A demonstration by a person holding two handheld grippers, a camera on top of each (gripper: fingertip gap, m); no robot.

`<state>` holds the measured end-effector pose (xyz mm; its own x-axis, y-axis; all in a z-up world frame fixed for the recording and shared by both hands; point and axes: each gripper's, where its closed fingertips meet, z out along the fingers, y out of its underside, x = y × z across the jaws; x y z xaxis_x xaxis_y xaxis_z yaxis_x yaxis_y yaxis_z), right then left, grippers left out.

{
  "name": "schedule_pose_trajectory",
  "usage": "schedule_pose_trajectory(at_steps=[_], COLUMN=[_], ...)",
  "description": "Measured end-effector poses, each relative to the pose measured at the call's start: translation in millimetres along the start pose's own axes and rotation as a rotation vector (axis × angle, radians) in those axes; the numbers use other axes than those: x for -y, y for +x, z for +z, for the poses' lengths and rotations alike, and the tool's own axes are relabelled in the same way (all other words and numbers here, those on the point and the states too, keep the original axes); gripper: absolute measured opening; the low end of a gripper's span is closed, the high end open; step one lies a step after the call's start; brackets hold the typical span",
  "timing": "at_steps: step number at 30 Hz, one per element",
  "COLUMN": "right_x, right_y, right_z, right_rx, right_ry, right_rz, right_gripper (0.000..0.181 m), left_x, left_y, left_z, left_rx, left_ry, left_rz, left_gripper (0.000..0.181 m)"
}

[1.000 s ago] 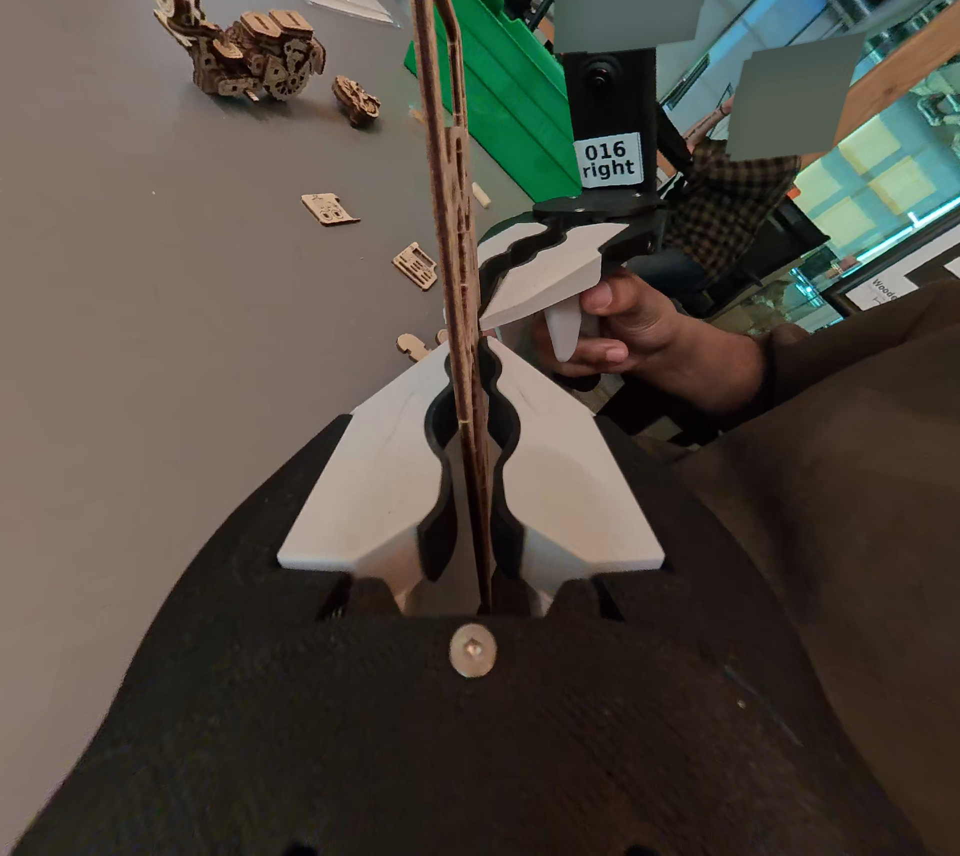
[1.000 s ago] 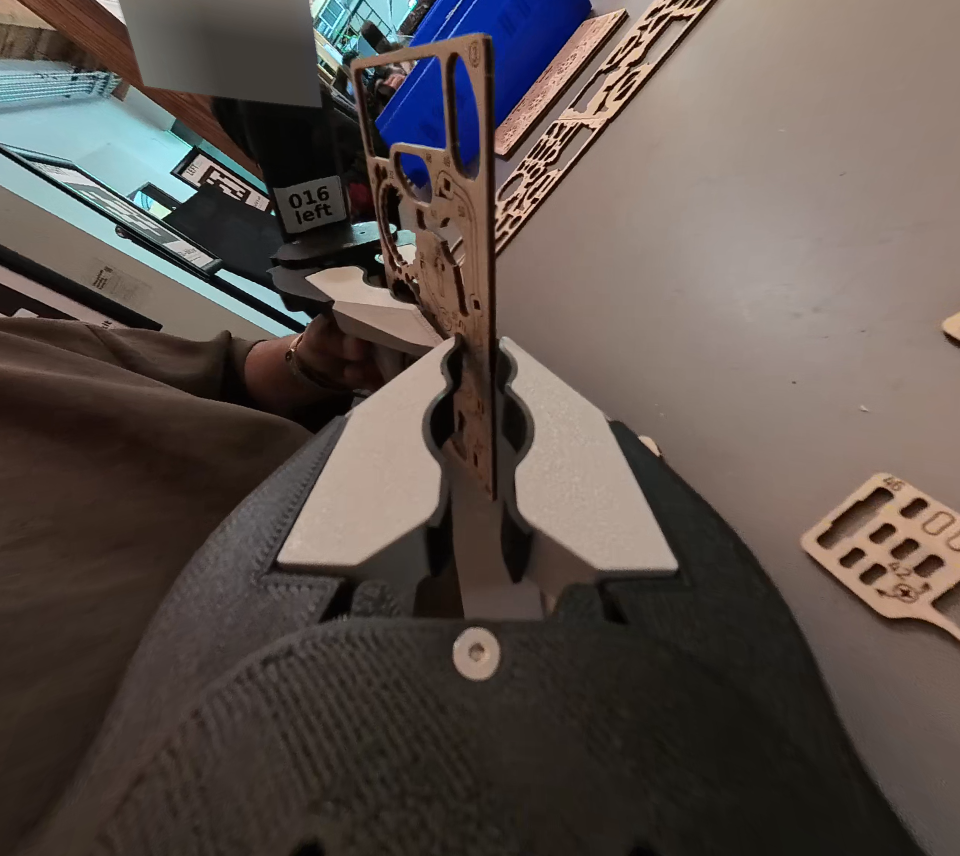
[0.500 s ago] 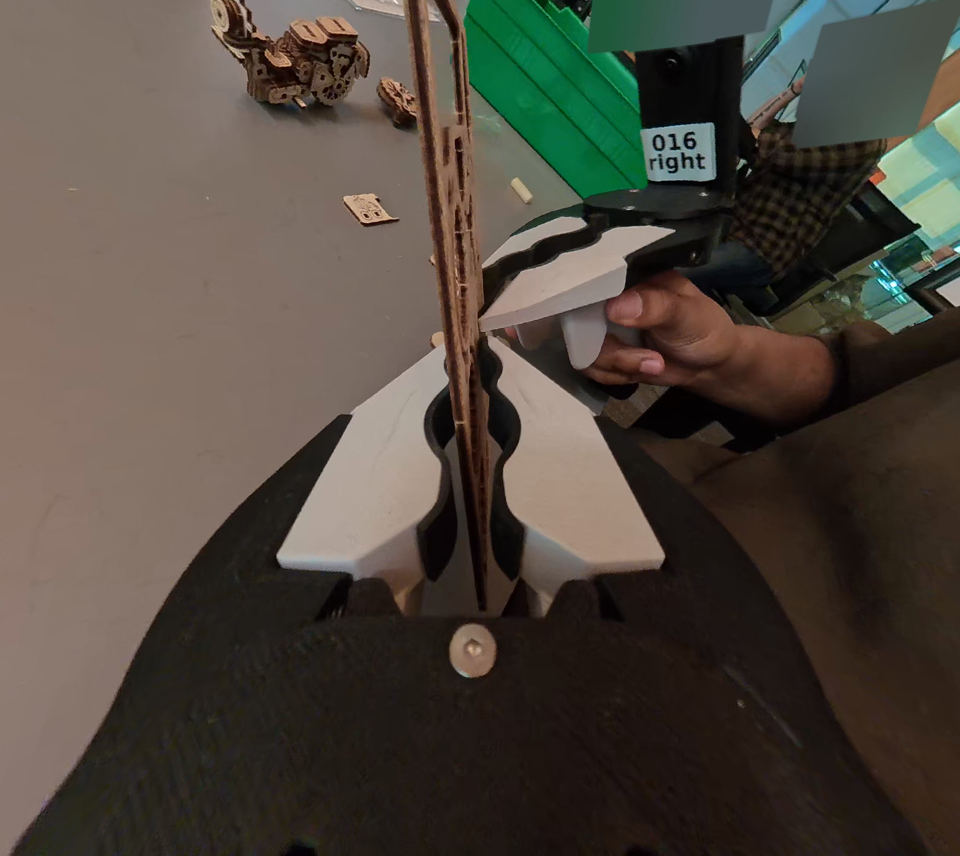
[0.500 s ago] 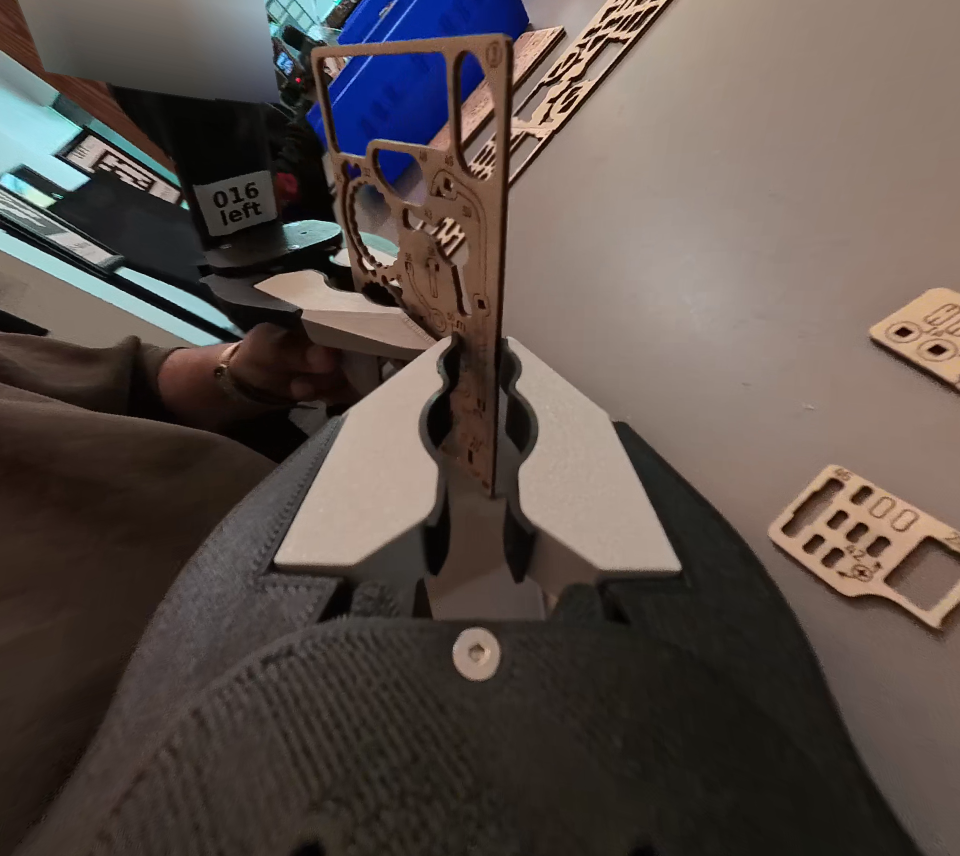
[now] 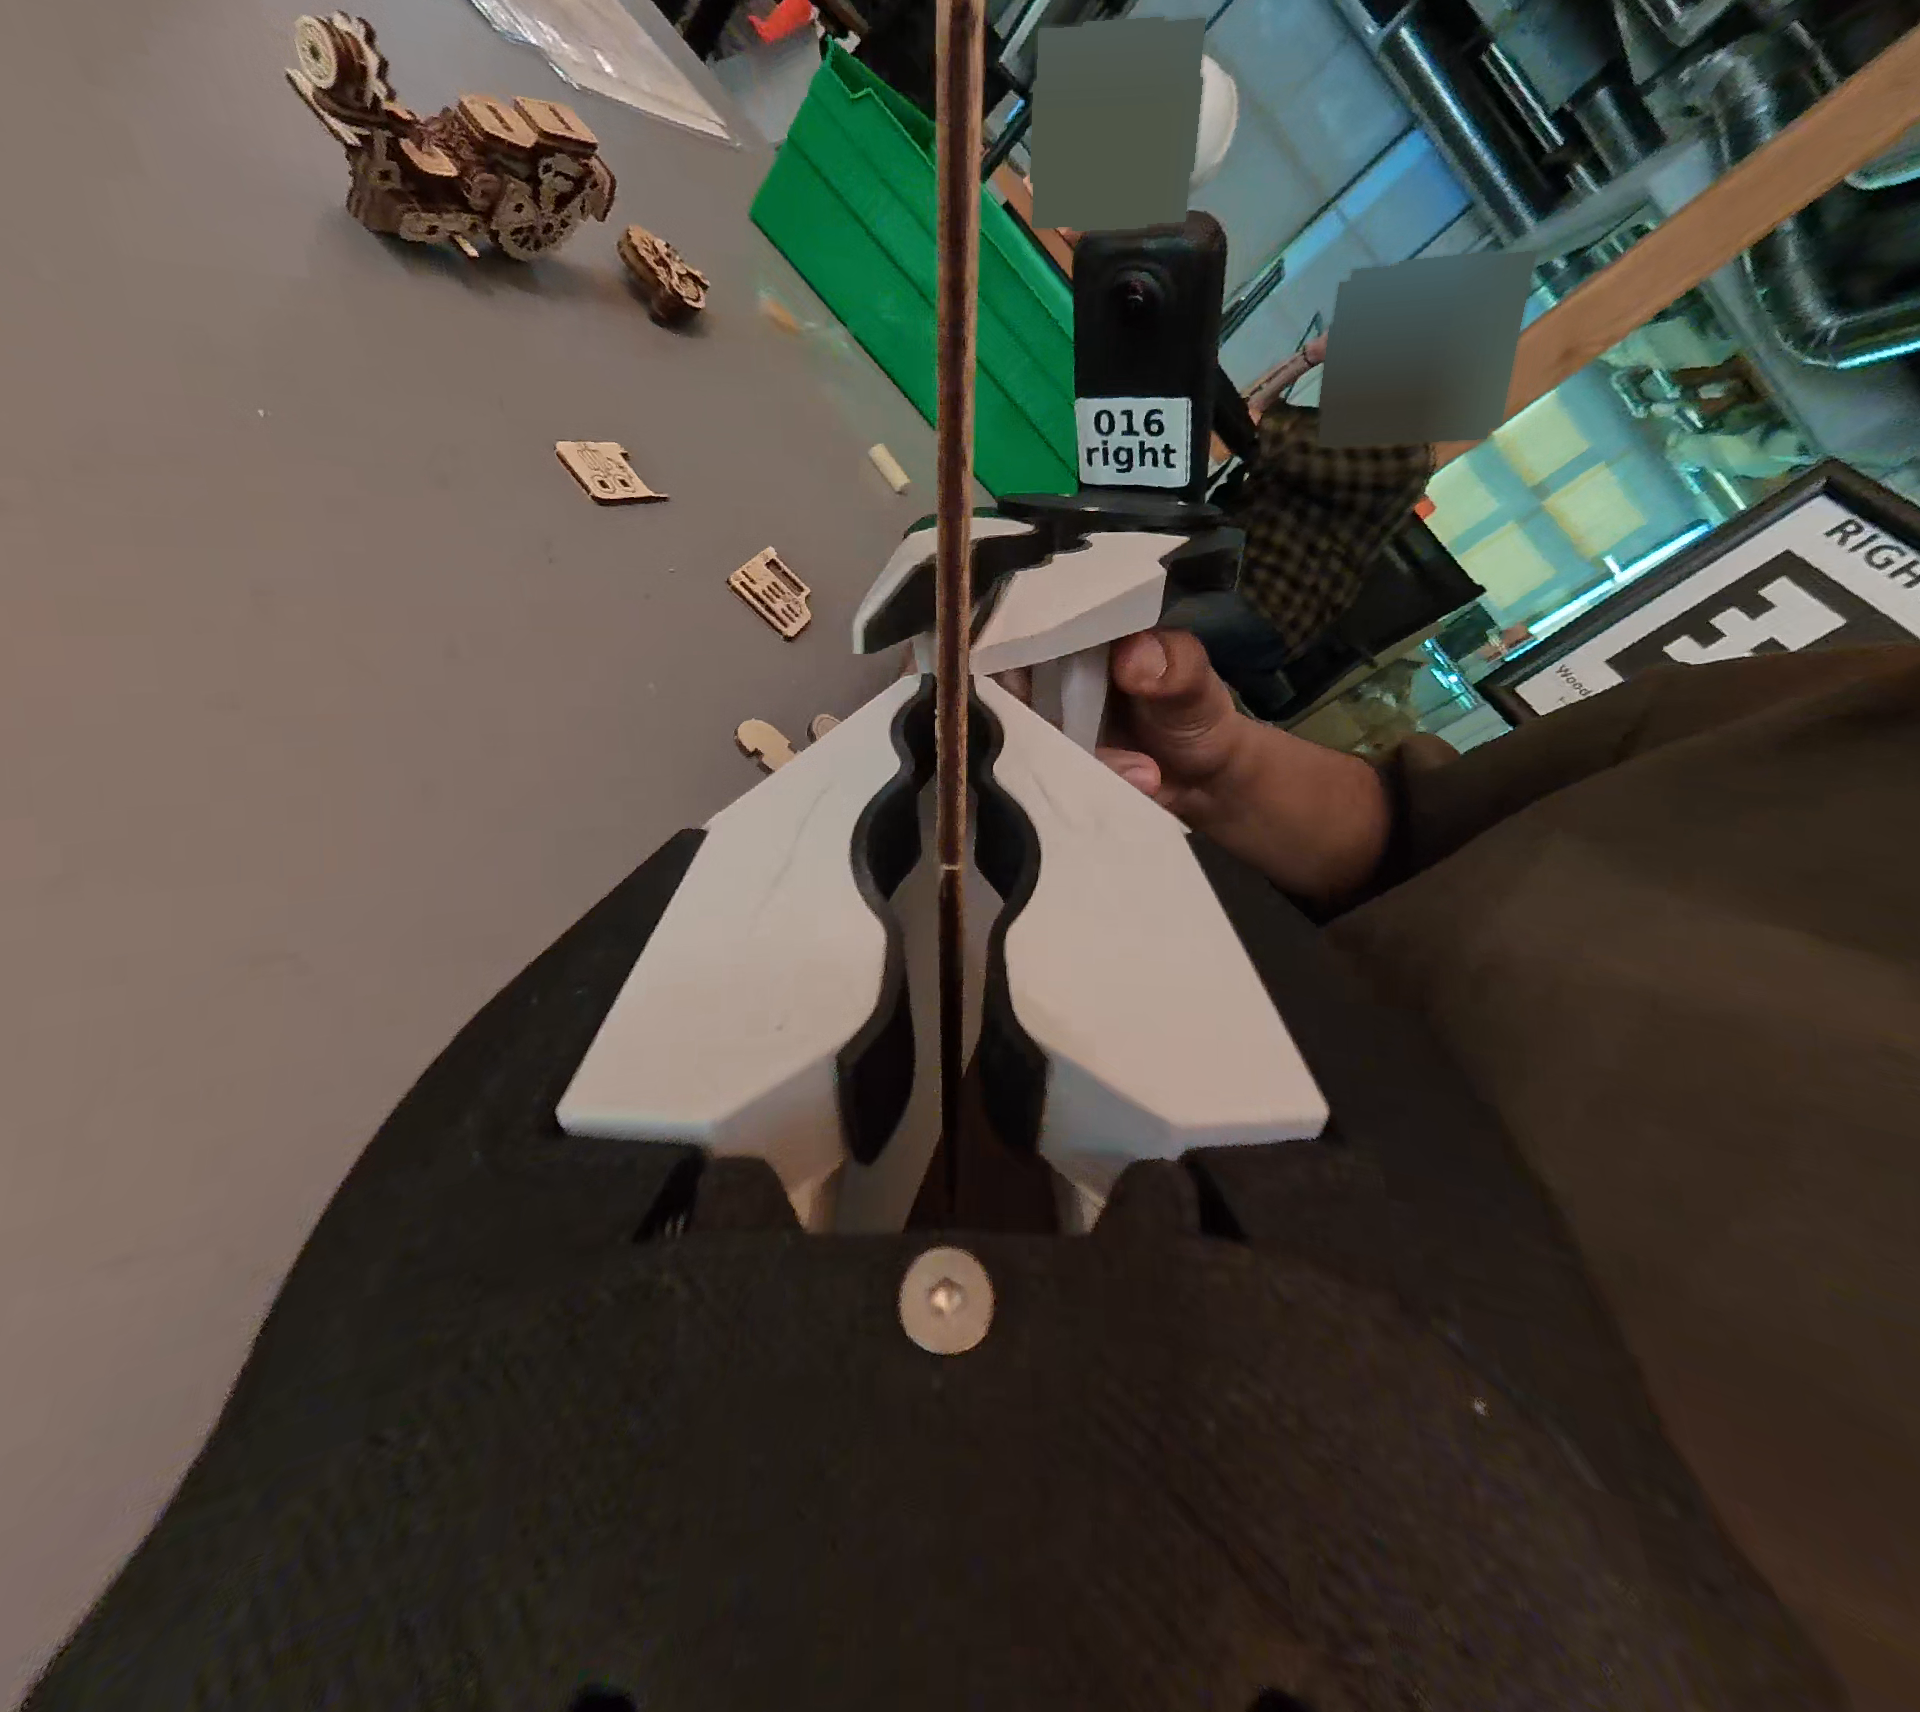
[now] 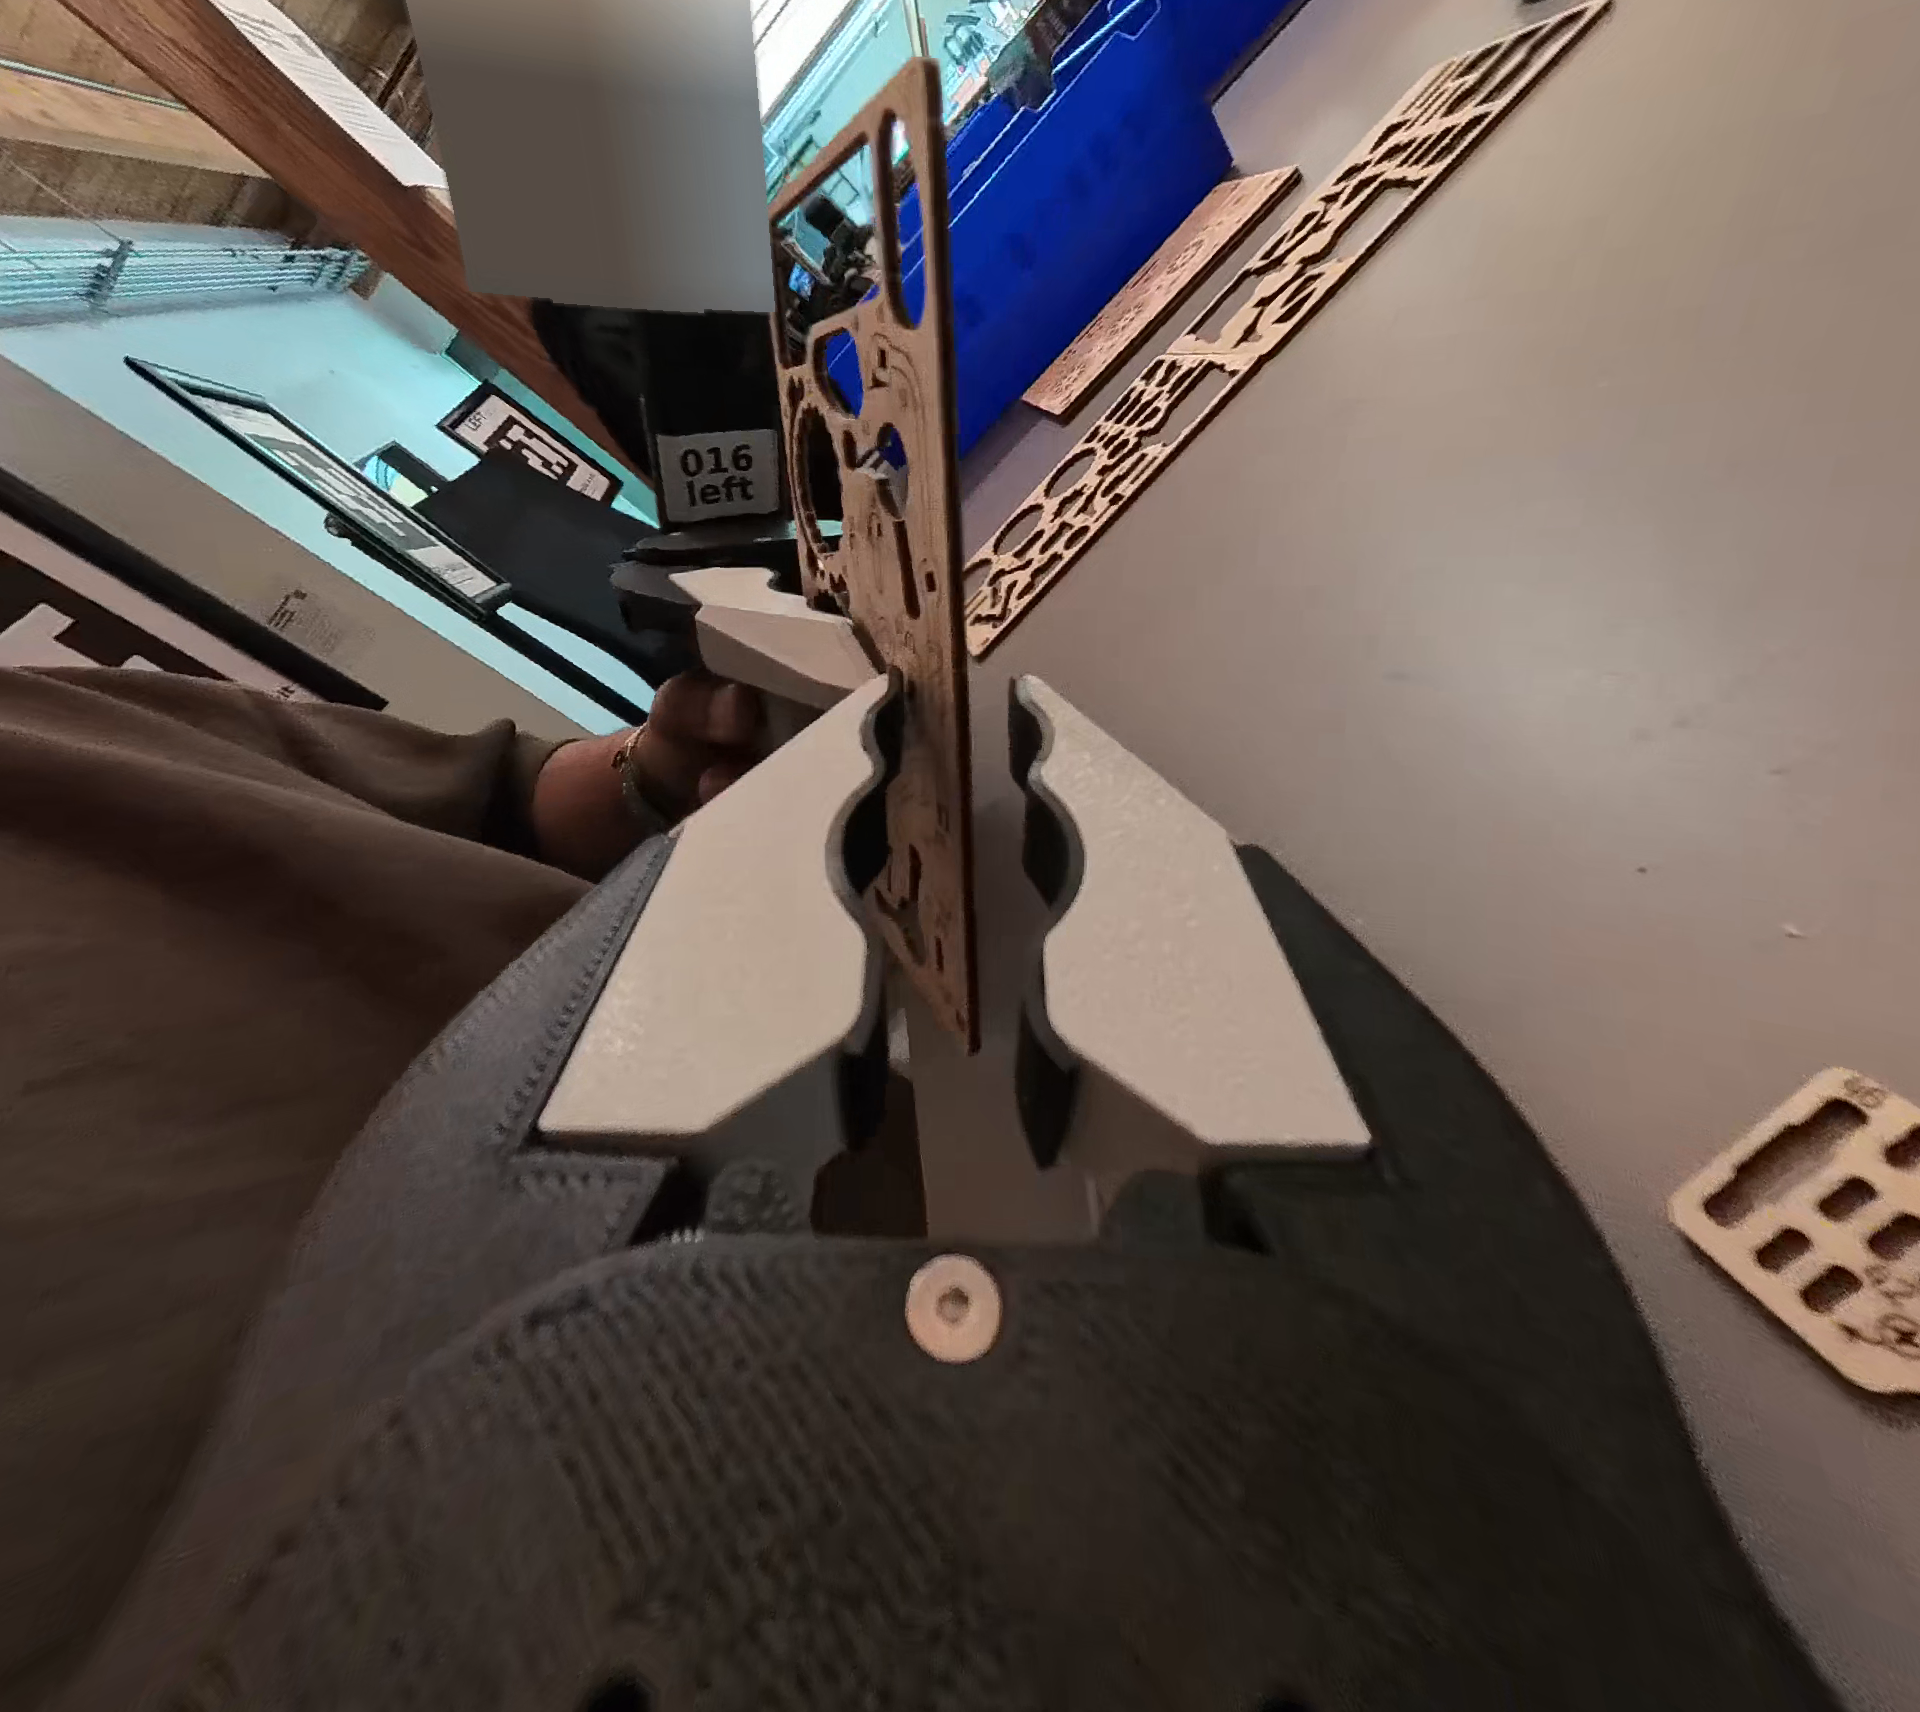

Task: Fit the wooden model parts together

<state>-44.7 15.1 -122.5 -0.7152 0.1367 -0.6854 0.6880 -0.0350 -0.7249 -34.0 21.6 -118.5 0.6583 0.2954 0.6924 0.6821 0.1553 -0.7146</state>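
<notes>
A thin laser-cut wooden parts sheet [image 5: 954,312] stands upright above the grey table, edge-on in the left wrist view. My left gripper [image 5: 954,696] is shut on its lower edge. In the right wrist view the sheet [image 6: 904,519] shows its cut-out face. My right gripper [image 6: 956,691] is open, with the sheet standing between its fingers, close to the left finger and clear of the right one. The right gripper also shows in the left wrist view [image 5: 966,592], and the left gripper shows in the right wrist view [image 6: 769,623].
A partly built wooden model [image 5: 457,176] and a small wheel part [image 5: 665,280] lie far left, with loose flat pieces [image 5: 608,473] nearer. A green bin [image 5: 883,260] and a blue bin [image 6: 1081,208] flank the table. Emptied wooden frames [image 6: 1247,332] and a slotted piece [image 6: 1818,1247] lie to the right. My left and right fingertips are right by each other.
My right gripper's fingers have opened off the sheet, which they were shut on before. The left gripper keeps its hold, and the sheet now shows fully edge-on to it.
</notes>
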Motion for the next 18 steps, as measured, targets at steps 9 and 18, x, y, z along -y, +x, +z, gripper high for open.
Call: schedule_pose_trajectory(at_steps=[9,18], right_x=[-4.9,-8.2], right_y=[0.9,10.2], right_z=[-1.0,-0.1], right_rx=[-0.003,-0.102], right_ry=[-0.036,-0.056], right_rz=[0.007,-0.006], right_gripper=[0.011,0.013], left_x=[-5.8,-9.5], left_y=[-2.4,-10.9], left_z=[2.4,4.7], left_rx=[0.086,0.155], left_ry=[-0.025,-0.029], left_rz=[0.106,0.104], left_gripper=[0.000,0.001])
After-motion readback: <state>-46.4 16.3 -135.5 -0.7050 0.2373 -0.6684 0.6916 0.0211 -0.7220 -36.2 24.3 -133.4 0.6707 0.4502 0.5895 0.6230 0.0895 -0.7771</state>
